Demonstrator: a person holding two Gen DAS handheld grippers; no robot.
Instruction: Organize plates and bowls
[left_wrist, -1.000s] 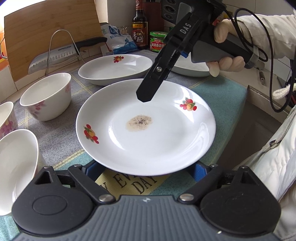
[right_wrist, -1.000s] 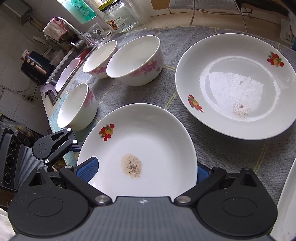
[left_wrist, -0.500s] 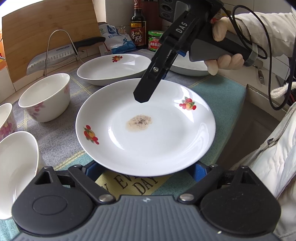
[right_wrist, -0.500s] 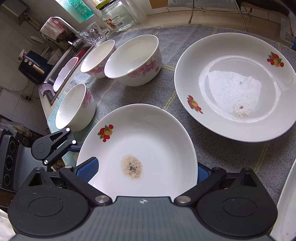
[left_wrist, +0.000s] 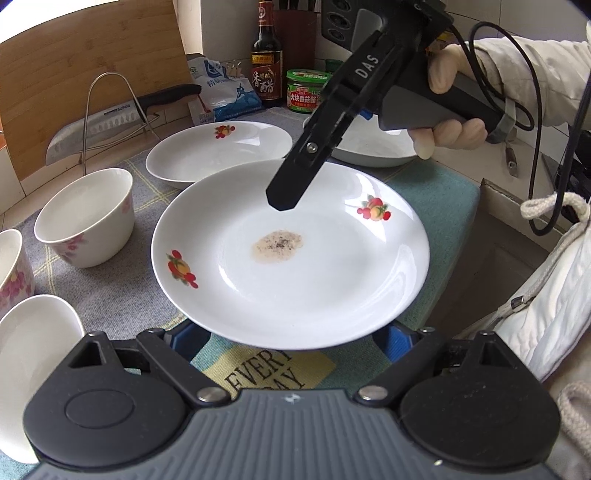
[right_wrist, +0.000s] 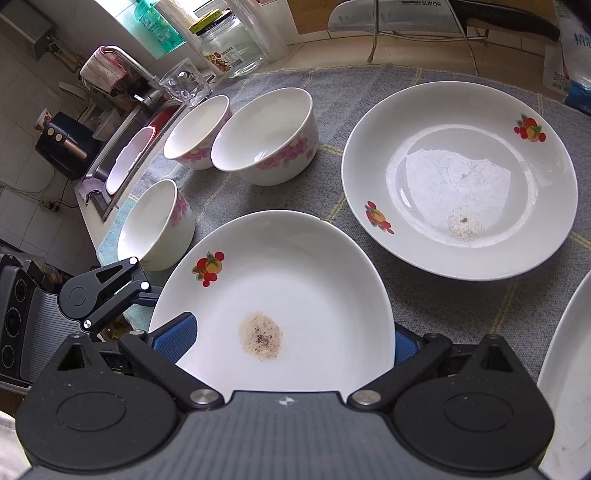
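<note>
A white plate (left_wrist: 291, 254) with fruit prints and a brown stain is held a little above the mat. It also shows in the right wrist view (right_wrist: 280, 306). My left gripper (left_wrist: 291, 339) has its blue pads at the plate's near rim, and its jaws stand wide under the rim. My right gripper (right_wrist: 284, 347) spans the opposite rim with wide jaws, and one black finger (left_wrist: 291, 184) lies over the plate. A second deep plate (right_wrist: 458, 177) sits on the grey mat. Three floral bowls (right_wrist: 266, 136) stand to the left of it.
A third plate (left_wrist: 373, 144) lies behind my right gripper. A knife on a wire rack (left_wrist: 107, 122), a sauce bottle (left_wrist: 266, 55), a jar (left_wrist: 308, 90) and a bag stand at the back. The sink (right_wrist: 133, 147) is beyond the bowls. The counter edge (left_wrist: 476, 206) drops off at the right.
The held plate has shifted slightly. The view of both grippers is nearly the same as before.
</note>
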